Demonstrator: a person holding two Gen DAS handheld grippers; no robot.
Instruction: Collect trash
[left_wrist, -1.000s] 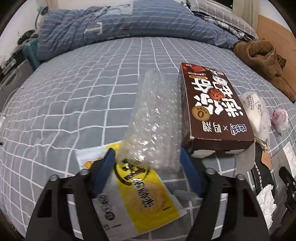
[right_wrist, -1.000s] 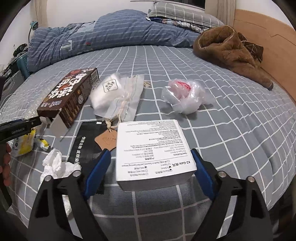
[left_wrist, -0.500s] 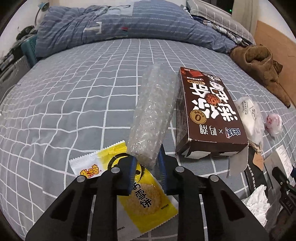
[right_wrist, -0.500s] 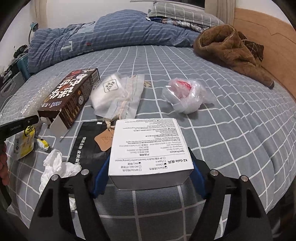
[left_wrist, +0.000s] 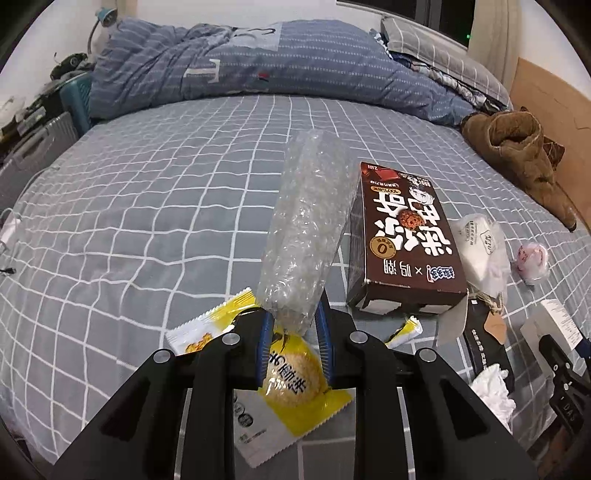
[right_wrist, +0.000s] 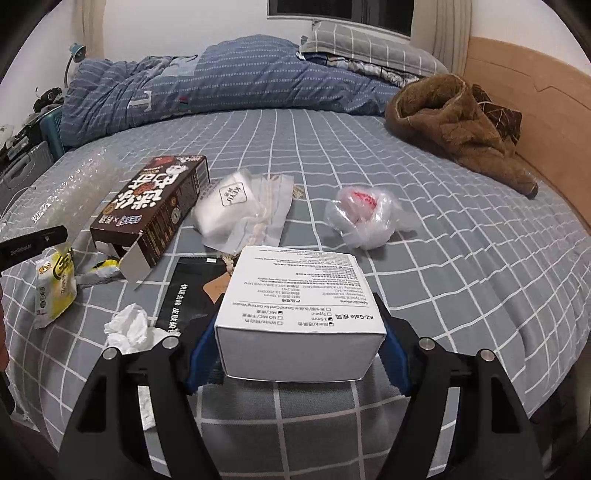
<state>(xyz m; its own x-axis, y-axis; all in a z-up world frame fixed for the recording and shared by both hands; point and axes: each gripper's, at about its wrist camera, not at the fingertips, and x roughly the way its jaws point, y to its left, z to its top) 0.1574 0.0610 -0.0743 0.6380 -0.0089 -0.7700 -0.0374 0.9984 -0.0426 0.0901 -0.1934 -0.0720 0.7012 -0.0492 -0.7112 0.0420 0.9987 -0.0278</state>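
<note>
Pickup step, both sides loaded. Left gripper (left_wrist: 293, 341) pinched narrow on the near end of a bubble-wrap roll (left_wrist: 306, 236), lifted clear of the grid-check bedsheet (left_wrist: 129, 229) and slanting up and away. Right gripper (right_wrist: 295, 354) clamped across a white earphone box (right_wrist: 295, 295), blue pads pressed to both side walls. Next, probably: carry both to a bin (none in sight), gently, since soft bubble wrap slips easily.

Left behind on the sheet: yellow snack wrapper (left_wrist: 291, 384) right under the left jaws, open brown biscuit box (left_wrist: 406, 240) just beside the roll, torn wrapper scrap (left_wrist: 406, 330), crumpled tissue (right_wrist: 129, 326), black pouch (right_wrist: 188, 291), white drawstring bag (right_wrist: 236, 206), knotted plastic bag (right_wrist: 364, 214). Brown fleece garment (right_wrist: 454, 125) well apart, out of the way.
</note>
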